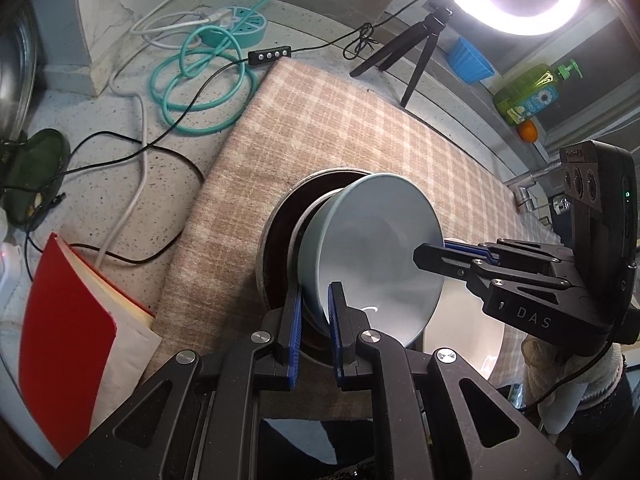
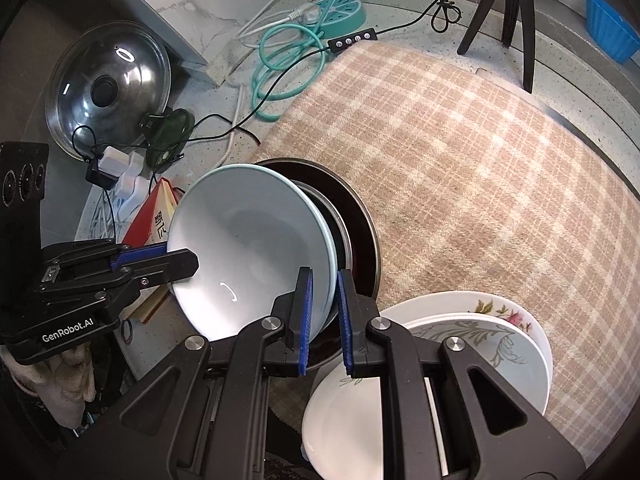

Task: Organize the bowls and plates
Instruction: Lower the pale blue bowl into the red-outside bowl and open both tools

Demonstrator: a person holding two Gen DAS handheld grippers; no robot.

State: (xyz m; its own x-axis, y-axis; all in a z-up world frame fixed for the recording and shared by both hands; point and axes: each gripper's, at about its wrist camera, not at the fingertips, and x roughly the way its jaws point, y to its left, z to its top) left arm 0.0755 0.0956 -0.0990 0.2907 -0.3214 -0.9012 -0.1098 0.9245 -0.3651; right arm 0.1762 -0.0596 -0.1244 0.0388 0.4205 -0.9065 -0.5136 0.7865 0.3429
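Both claws clenched on the pale-blue bowl (image 1: 372, 248) rim: left claw (image 1: 316, 312) at 6 o'clock, right claw (image 1: 430, 254) at 3, over dark dish (image 1: 280, 220).

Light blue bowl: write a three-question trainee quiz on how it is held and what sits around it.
1. True or false: only one tool grips the light blue bowl.
2. The bowl is carried above which item? A) dark round dish B) pot lid C) red book
3. Fill in: the stack of white patterned plates rests on the checked ____.

Key:
1. False. The left tool and the right tool each pinch the rim, on opposite sides.
2. A
3. cloth
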